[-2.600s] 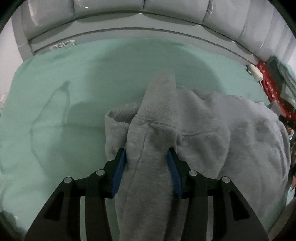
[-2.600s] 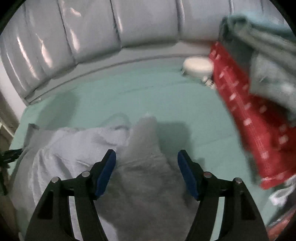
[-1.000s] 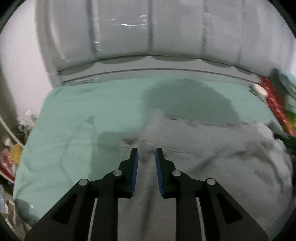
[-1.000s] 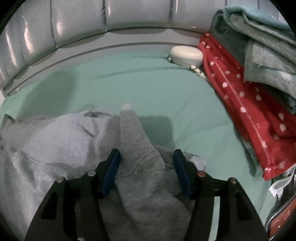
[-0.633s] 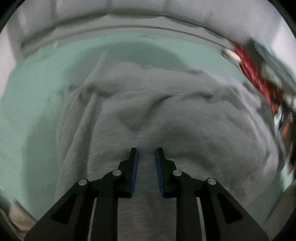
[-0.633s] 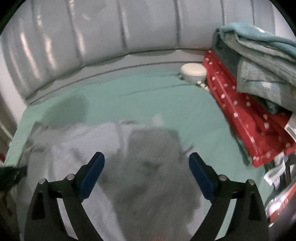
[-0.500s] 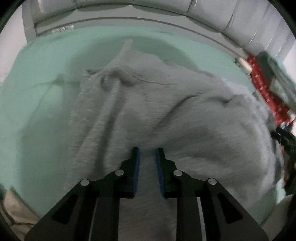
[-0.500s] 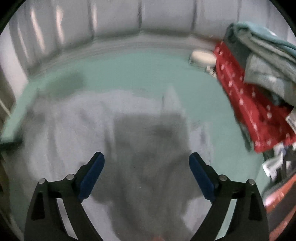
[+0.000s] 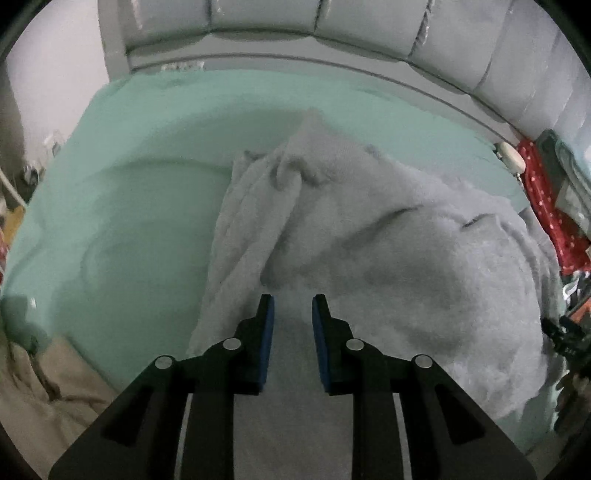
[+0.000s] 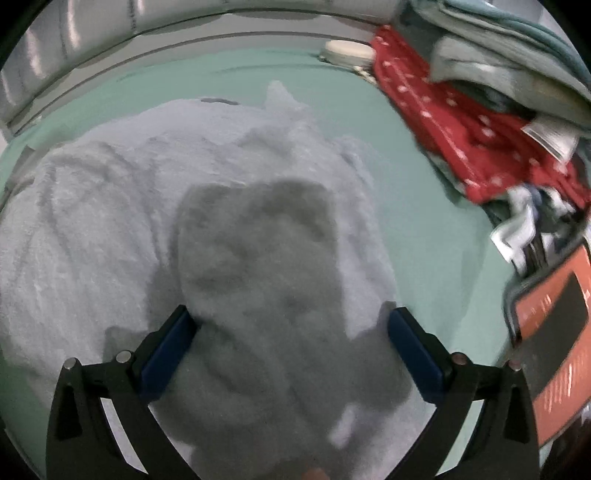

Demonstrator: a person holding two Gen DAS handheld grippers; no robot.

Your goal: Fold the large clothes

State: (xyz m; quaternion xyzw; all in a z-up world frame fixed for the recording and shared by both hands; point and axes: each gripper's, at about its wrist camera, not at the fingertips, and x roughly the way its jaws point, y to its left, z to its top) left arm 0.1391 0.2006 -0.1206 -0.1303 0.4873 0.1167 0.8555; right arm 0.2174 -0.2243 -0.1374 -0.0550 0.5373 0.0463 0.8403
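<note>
A large grey fleece sweatshirt [image 9: 388, 236] lies bunched on the mint-green bed sheet [image 9: 140, 177]. It also fills the right wrist view [image 10: 184, 206]. My left gripper [image 9: 292, 310] is shut on a fold of the sweatshirt, the jaws narrow with cloth running between them. My right gripper [image 10: 291, 328] is open wide, low over the sweatshirt, with nothing held. Its shadow falls on the cloth.
A grey padded headboard [image 9: 332, 33] runs along the back. A stack of folded clothes, red dotted [image 10: 454, 122] and teal-grey [image 10: 498, 48], sits at the right. A white round object [image 10: 347, 50] lies near the headboard. An orange-and-black item [image 10: 554, 317] is at the right edge.
The left gripper closed on the sweatshirt and stays shut on it. The right gripper let go of its fold, opened wide and dropped closer over the cloth. The sweatshirt spread out.
</note>
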